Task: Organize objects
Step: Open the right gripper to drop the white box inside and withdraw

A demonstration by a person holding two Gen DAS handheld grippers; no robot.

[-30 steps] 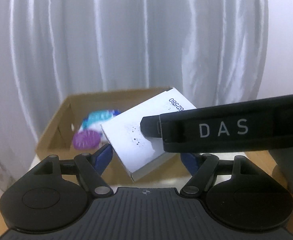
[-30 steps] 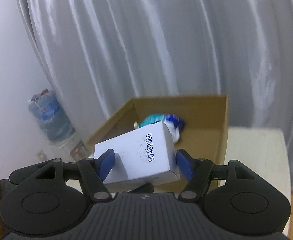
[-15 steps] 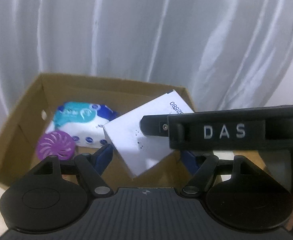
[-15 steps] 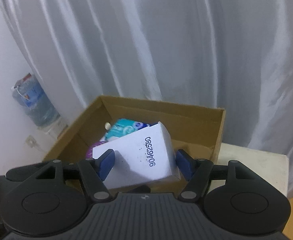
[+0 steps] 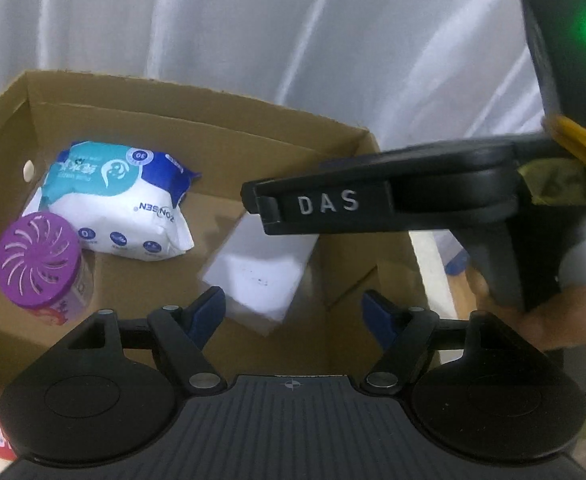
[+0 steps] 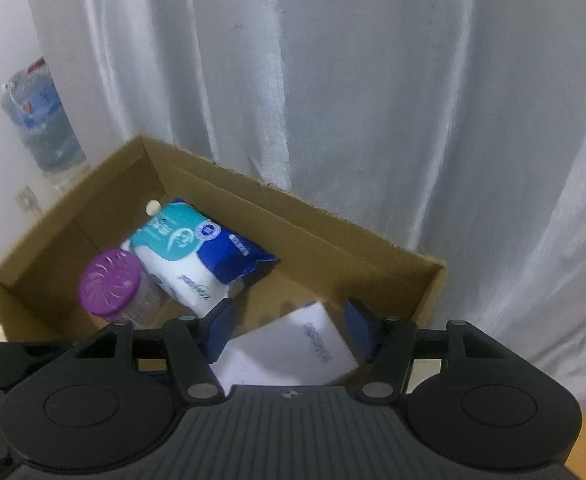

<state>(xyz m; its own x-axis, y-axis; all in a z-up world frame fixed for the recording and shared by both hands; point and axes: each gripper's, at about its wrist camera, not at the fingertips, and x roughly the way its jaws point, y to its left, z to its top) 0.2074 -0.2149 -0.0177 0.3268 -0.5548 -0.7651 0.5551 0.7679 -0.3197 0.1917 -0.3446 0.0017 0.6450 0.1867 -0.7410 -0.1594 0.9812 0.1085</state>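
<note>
Small white cardboard carton (image 6: 289, 350) lies w/ motion blur in brown cardboard box (image 6: 333, 236), directly below right hand-held gripper (image 6: 289, 330), fingers apart, nothing clamped. Long axis diagonal. Left hand-held gripper (image 5: 293, 314) also apart, empty; right nearer.

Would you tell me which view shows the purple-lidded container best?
The left wrist view: the purple-lidded container sits large, its slotted lid sharp and unobstructed. In the right wrist view it is smaller and blurred, its base hidden by the right gripper.

White box (image 6: 289, 350) blurred btwn spread jaws of right gripper (image 6: 291, 330), over cardboard box (image 6: 325, 240) w/ wipes pack (image 6: 197, 256).
</note>
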